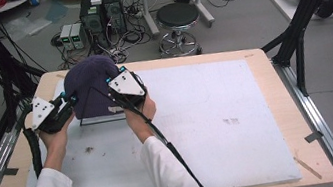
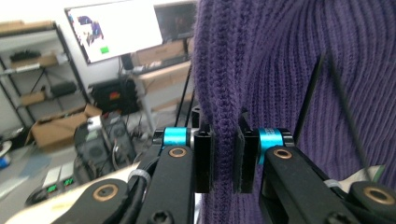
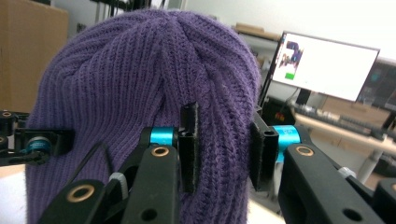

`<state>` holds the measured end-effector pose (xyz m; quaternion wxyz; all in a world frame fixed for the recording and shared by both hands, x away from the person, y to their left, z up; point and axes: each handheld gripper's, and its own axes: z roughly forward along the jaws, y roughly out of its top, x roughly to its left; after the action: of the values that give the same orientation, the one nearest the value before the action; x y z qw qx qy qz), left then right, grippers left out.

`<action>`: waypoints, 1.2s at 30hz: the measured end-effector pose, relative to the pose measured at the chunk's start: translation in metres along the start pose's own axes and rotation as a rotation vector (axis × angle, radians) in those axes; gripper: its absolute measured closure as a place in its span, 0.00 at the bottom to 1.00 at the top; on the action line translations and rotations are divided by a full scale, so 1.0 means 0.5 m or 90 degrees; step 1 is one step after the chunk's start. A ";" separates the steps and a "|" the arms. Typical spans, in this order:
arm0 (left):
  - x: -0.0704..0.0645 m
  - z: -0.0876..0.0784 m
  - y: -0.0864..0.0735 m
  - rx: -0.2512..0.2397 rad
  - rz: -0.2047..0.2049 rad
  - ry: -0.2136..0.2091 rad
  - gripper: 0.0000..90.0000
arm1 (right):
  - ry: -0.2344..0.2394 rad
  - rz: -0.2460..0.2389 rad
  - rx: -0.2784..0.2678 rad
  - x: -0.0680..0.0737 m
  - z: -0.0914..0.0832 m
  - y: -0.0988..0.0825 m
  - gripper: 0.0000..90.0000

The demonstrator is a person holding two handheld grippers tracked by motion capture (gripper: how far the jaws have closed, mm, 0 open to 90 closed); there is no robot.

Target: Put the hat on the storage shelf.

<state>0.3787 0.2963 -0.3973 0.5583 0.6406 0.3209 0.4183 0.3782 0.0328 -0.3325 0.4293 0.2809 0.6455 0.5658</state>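
A purple knit beanie (image 1: 91, 77) stands upright over a black wire stand (image 1: 103, 118) at the back left of the white mat (image 1: 209, 117). My left gripper (image 1: 71, 97) is at the hat's left side, and in the left gripper view the gripper (image 2: 224, 158) is shut on a fold of the beanie (image 2: 280, 56), with a stand wire (image 2: 310, 93) showing against the knit. My right gripper (image 1: 115, 75) is at the hat's right side. In the right gripper view that gripper (image 3: 224, 149) pinches a thicker bulge of the beanie (image 3: 140, 70).
The wooden table's edge (image 1: 260, 56) frames the mat. Black frame posts (image 1: 297, 37) rise at the right and dark cables hang at the left. On the floor beyond the table are a round stool (image 1: 178, 18) and computer boxes (image 1: 101, 12).
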 end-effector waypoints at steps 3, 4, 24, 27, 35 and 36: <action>0.004 -0.004 -0.015 0.009 -0.017 0.007 0.91 | 0.001 0.001 0.012 0.015 0.005 -0.021 0.78; 0.005 -0.005 -0.016 0.012 -0.015 0.006 0.90 | 0.001 0.002 0.018 0.018 0.005 -0.026 0.78; 0.008 -0.007 -0.029 0.042 -0.020 0.007 0.88 | 0.059 0.042 0.032 0.005 0.012 -0.033 0.69; 0.006 -0.011 -0.035 0.038 -0.022 0.021 0.84 | 0.063 0.055 0.036 0.002 0.013 -0.035 0.59; 0.001 -0.023 -0.030 0.025 -0.067 0.068 0.54 | 0.063 0.087 0.040 -0.011 0.009 -0.034 0.31; -0.001 -0.025 -0.027 0.023 -0.069 0.071 0.53 | 0.062 0.090 0.040 -0.011 0.009 -0.033 0.29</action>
<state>0.3682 0.3038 -0.4104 0.5498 0.6081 0.3928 0.4167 0.3869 0.0268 -0.3473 0.3473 0.3108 0.6616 0.5874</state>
